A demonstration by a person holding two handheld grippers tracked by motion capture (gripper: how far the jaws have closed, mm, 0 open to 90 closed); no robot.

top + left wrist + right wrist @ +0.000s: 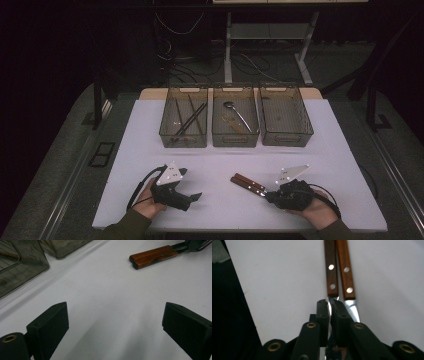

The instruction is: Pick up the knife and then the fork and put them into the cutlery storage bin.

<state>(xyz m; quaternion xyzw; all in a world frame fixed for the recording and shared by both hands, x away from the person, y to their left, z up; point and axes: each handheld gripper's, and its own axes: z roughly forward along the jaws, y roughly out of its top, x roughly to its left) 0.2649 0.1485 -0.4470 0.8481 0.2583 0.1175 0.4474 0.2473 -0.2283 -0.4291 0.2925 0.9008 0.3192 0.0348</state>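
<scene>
The right claw is pinched nearly shut on the metal blade of one wooden-handled knife, with a second knife lying right beside it, both flat on the white desk. The left claw is held wide with nothing between its jaws, well apart from the knives. Farther back, three smoky bins are lined up, cutlery seen in two.

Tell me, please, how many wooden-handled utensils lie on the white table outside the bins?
2. They lie side by side near the right tool: the left utensil has its blade between the jaws, the right utensil lies beside it, free.
</scene>
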